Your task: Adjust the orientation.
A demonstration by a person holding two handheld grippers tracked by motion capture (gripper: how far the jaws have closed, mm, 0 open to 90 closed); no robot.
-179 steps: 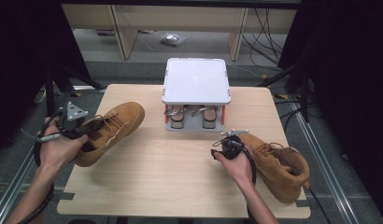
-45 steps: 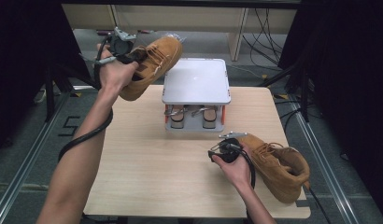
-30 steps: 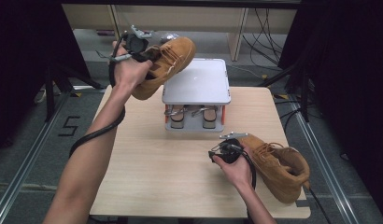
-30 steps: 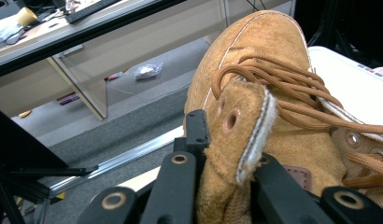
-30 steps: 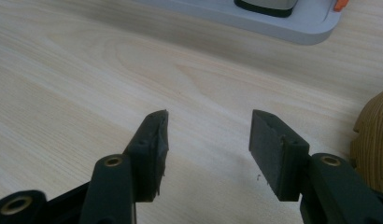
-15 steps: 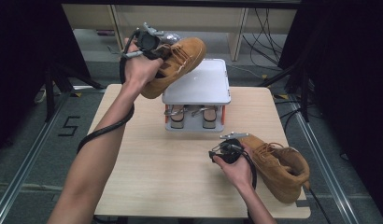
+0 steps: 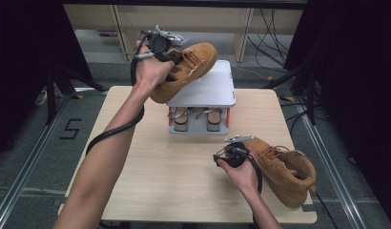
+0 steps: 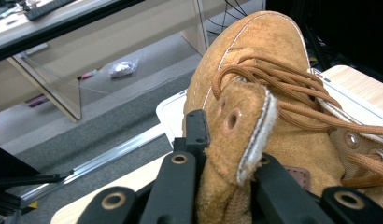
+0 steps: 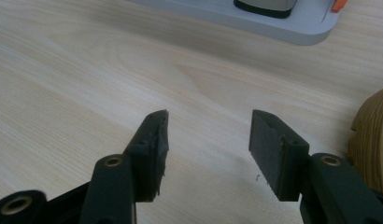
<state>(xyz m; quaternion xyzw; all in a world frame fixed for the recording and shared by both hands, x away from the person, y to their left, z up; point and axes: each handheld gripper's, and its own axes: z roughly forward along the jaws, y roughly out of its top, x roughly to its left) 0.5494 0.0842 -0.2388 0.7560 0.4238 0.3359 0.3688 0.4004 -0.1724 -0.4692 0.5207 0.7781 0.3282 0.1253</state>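
Two tan suede lace-up boots occupy the scene. One tan suede boot (image 7: 189,67) is held aloft in the upper centre of the high view, its toe over the white flat-topped rectangular stand (image 7: 208,90) at the far middle of the pale wood-grain table (image 7: 150,167). The left gripper (image 7: 166,53), a black two-jaw tool held in the left hand (image 7: 150,71), pinches this boot: in the left gripper view the black jaws press on either side of the napped collar flap (image 8: 238,126), whose cut edge shows a pale felt lining and a round metal eyelet. Brown woven laces (image 8: 283,88) cross the rounded toe beyond. The second tan suede boot (image 7: 284,167) lies on the table at the lower right of the high view, just beside the right hand (image 7: 241,169) and the right gripper (image 7: 224,151). In the right gripper view that gripper (image 9: 208,140) stands spread, its matte black wedge-shaped pads apart above bare wood with nothing between them; a ribbed tan sole edge (image 9: 372,140) shows at the right margin. Beneath the stand's top, two small brown-and-white objects (image 7: 196,121) sit side by side in a lower tier; their nature cannot be told.
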